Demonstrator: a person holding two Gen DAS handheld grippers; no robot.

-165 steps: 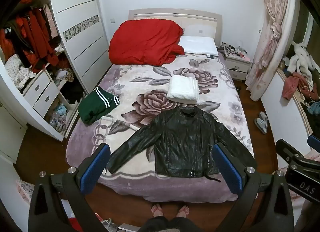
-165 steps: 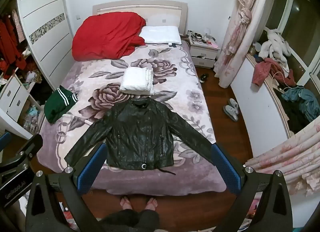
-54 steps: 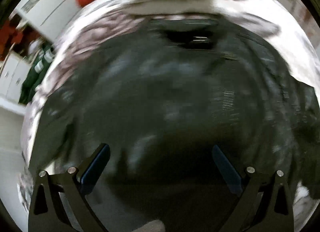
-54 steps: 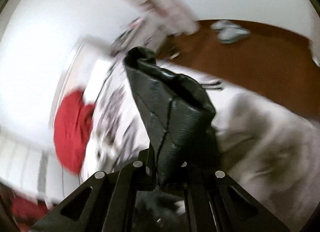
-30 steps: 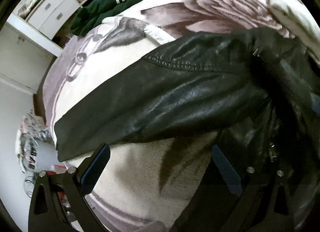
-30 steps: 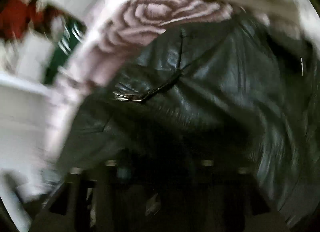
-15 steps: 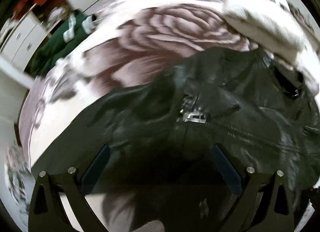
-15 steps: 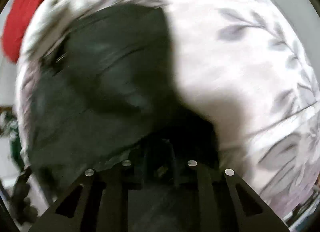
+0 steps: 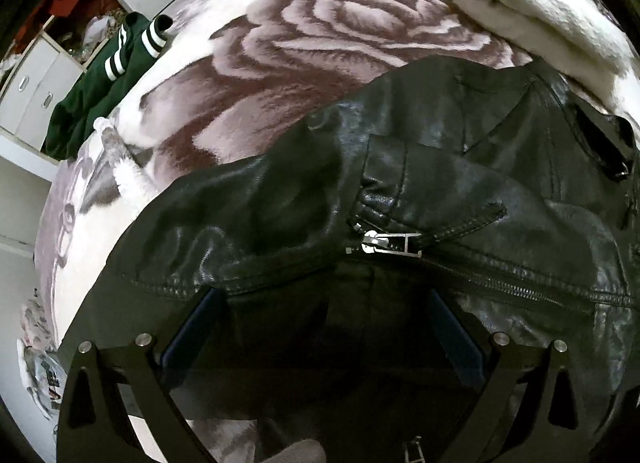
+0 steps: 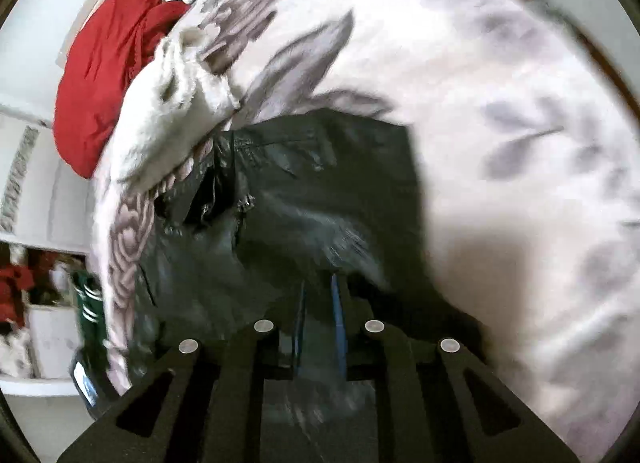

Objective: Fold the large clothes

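Left view: the left gripper (image 9: 320,327) is wide open, holding nothing, over the black jacket (image 9: 440,183) on the flowered blanket (image 9: 320,43). Bare blanket shows toward 11 o'clock. The jacket's zipper (image 9: 390,244) runs from 9 to 3 o'clock.

Right view: the right gripper (image 10: 319,319) is almost closed; it is too blurry to tell if it pinches the jacket (image 10: 320,191). The jacket stretches toward 12 o'clock, with bare blanket (image 10: 500,123) toward 2 o'clock.

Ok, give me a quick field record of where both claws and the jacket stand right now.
jacket: black leather jacket on the bed, one sleeve laid across the front, cuff zipper showing
left claw: left claw open, low over the jacket, holding nothing
right claw: right claw nearly closed at the jacket's side edge; view blurred, grip unclear
nearby: white blanket at the collar; green garment toward the wardrobe side; red quilt at the bed head
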